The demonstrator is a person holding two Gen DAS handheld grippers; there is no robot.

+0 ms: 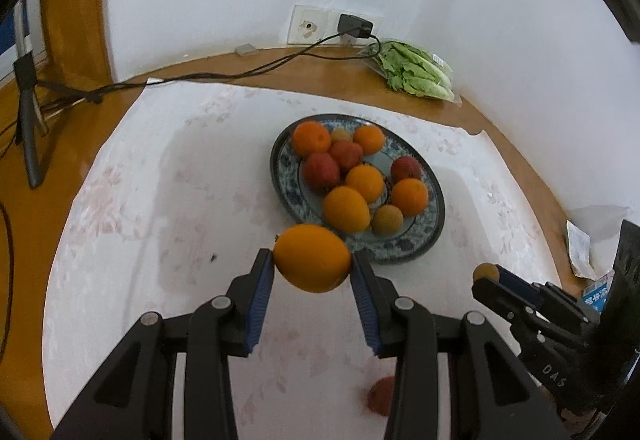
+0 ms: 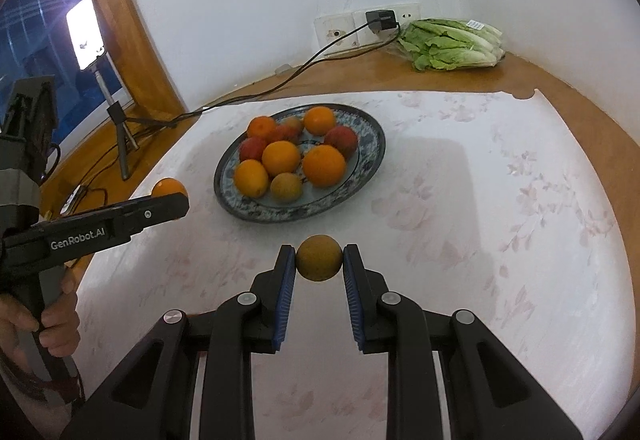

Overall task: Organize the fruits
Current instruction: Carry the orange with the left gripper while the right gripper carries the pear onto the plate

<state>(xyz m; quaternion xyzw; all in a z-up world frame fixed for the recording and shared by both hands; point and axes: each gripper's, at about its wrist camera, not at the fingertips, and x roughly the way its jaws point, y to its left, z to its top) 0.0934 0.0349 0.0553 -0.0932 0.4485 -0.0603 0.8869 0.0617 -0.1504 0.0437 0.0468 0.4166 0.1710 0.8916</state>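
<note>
Left gripper (image 1: 312, 266) is pinching an orange (image 1: 312, 258), jaws part-spread around it. Right gripper (image 2: 319, 260) is clamped tight on a small brownish fruit (image 2: 319, 258), plate (image 2: 360, 176) up at 12 o'clock.

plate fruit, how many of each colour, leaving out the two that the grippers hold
orange fruits: 5
red fruits: 3
brownish fruits: 2
total on the plate: 10
</note>
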